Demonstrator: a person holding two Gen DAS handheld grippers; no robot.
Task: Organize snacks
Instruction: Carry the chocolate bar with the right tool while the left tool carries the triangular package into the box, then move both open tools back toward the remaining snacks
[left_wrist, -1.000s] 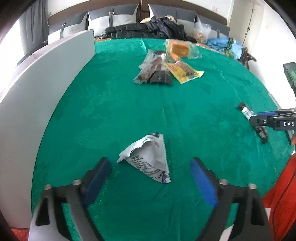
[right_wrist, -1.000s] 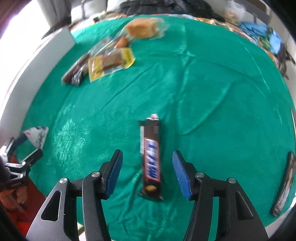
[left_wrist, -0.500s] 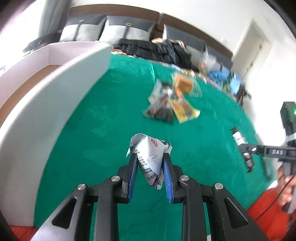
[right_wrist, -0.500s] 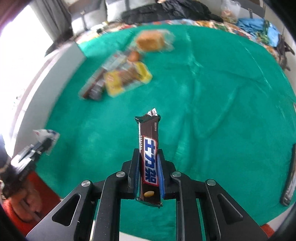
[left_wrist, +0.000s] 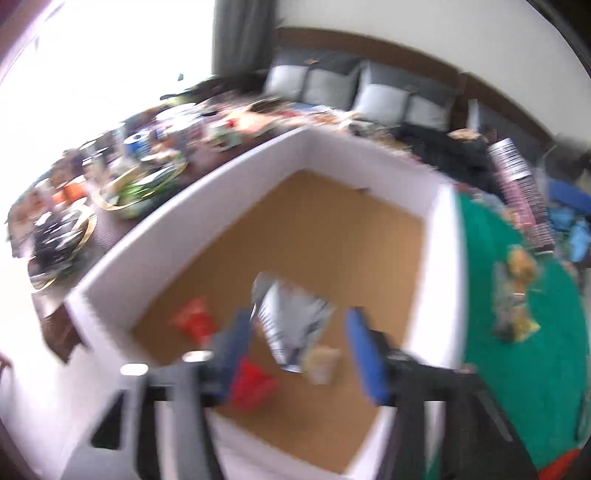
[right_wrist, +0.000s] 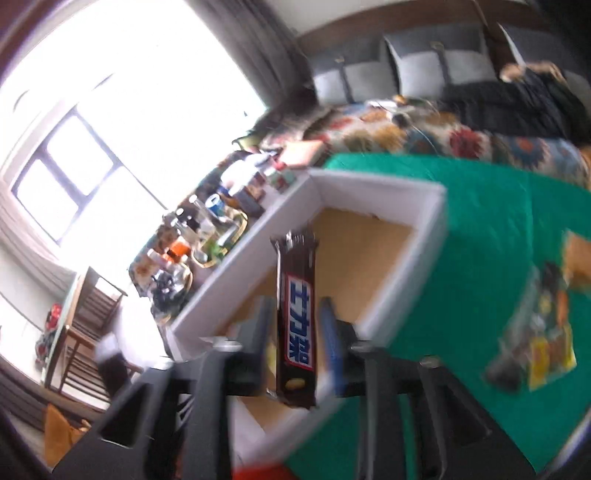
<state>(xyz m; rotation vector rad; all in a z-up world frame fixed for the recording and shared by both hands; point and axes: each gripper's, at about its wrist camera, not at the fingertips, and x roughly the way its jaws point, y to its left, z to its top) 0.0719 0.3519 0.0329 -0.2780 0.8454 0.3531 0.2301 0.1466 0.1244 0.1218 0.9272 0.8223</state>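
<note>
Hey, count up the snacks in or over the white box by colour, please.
Red packets: 2
Silver-white packet: 1
Beige packet: 1
Brown chocolate bar: 1
Total: 5

Grey sofa cushions (left_wrist: 384, 99), bright window (right_wrist: 81, 173), cluttered side table (left_wrist: 122, 184)

Blurred left gripper (left_wrist: 299, 350) over white box (left_wrist: 184, 195), jaws just opening, silver packet (left_wrist: 295, 325) apparently loose between
</note>
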